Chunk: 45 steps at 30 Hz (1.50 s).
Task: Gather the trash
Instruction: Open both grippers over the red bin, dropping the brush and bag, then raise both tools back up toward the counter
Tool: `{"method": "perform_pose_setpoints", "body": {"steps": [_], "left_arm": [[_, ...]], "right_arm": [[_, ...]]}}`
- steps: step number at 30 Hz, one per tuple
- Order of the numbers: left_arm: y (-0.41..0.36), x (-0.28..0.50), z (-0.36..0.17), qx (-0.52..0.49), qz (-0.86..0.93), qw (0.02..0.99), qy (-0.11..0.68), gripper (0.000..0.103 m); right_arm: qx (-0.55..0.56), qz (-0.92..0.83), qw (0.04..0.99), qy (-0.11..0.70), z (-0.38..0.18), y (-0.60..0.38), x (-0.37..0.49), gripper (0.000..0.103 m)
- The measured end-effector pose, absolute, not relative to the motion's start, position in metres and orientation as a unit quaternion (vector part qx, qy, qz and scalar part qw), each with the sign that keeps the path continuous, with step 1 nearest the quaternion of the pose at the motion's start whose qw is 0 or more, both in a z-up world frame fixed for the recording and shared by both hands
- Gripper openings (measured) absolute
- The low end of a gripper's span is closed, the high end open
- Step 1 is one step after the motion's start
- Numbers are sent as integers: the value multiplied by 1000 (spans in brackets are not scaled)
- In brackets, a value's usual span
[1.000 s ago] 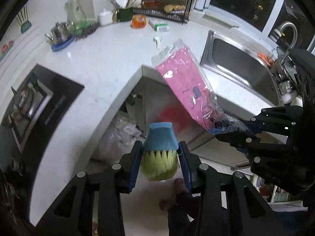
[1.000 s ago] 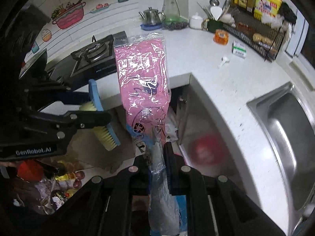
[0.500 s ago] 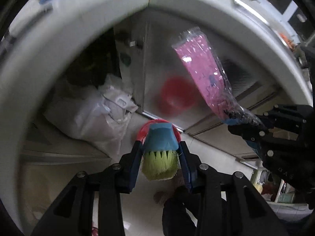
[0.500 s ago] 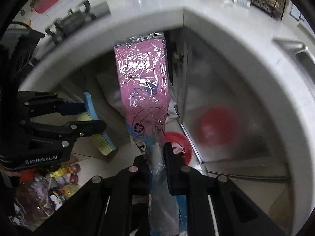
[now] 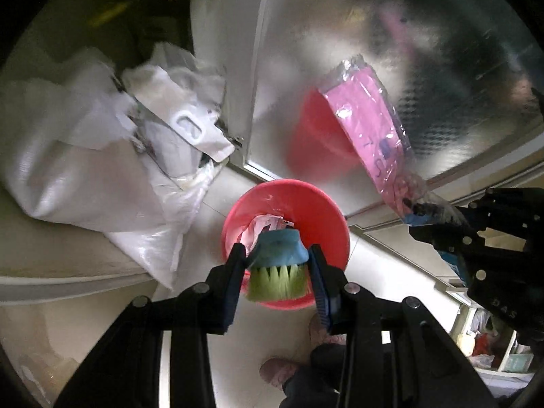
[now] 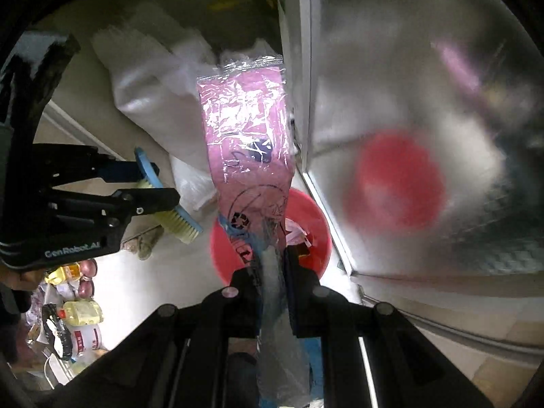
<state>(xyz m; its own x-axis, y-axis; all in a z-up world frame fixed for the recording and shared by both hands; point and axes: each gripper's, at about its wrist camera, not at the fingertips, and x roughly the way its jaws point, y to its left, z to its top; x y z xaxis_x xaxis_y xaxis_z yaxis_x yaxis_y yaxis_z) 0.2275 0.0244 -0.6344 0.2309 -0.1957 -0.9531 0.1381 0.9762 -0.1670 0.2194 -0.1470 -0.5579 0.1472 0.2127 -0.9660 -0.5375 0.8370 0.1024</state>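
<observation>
One "GenRobot.AI" left gripper [image 6: 159, 190] label.

Home kitchen floor, steel cabinet door [image 5: 425, 34], red bin [image 5: 326, 210], oil bottles [image 6: 83, 312], stuffed sacks [image 5: 68, 170]

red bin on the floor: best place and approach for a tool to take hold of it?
Pinch the red bin by its bare rim on the open-floor side, coming from above. It stands upright, mouth open; the metal cabinet door and white sack crowd the far sides.
</observation>
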Motion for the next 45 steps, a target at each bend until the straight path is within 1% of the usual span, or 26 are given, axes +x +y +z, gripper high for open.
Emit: {"method": "perform_pose_setpoints", "body": {"steps": [3,5,6,7,15,16,17,19,23,24,26,27,28,29,30,31,34,36,38,40,43,45], "left_arm": [[21,232,-656,-28,-109,782,613,35],[18,232,-659,-27,-116,780,614,48],[18,233,-658,-25,-113,780,615,65],[16,233,-655,-20,-114,780,615,73],[16,225,-627,13,-112,778,618,74],[18,224,-624,14,-105,779,617,79],[20,221,-620,16,-103,781,616,82],[24,217,-616,15,-103,784,612,84],[34,208,-611,0,-102,791,603,93],[38,205,-611,-3,-100,794,599,94],[43,201,-611,-8,-95,795,599,94],[45,200,-610,-10,-90,796,598,96],[48,198,-611,-10,-83,797,598,103],[51,195,-610,-11,-77,800,595,103],[53,193,-609,-12,-73,801,594,103],[56,191,-607,-13,-67,801,595,103],[61,186,-598,-16,-62,801,596,103],[64,180,-578,-15,-62,802,594,103],[64,173,-546,-16,-59,804,591,103],[66,168,-518,-18,-59,807,588,103],[65,159,-460,-15,-65,811,581,103],[65,156,-428,-12,-62,815,576,103]], "right_arm": [[-134,246,746,604,-583,-149,228,11],[-128,242,747,606,-590,-150,229,11],[-126,239,746,608,-592,-152,229,11],[-124,237,746,610,-589,-154,220,11],[-120,227,749,611,-571,-149,213,11],[-122,229,748,611,-573,-146,213,11],[-122,234,744,614,-572,-143,214,11],[-126,238,742,613,-577,-138,214,11],[-138,253,733,616,-588,-122,214,11],[-142,256,731,616,-591,-120,214,11],[-156,259,729,614,-596,-112,213,15],[-159,263,726,615,-599,-109,213,26],[-162,271,723,615,-603,-106,212,44],[-165,271,726,611,-603,-106,210,52],[-170,271,730,603,-605,-104,208,65],[-172,273,732,600,-605,-102,207,72],[-176,275,730,600,-602,-97,203,81],[-176,273,731,600,-591,-97,200,81],[-167,275,734,599,-568,-97,197,82],[-165,274,738,595,-541,-96,193,85],[-159,275,746,585,-489,-94,185,86],[-156,275,752,579,-452,-93,181,90]]}}
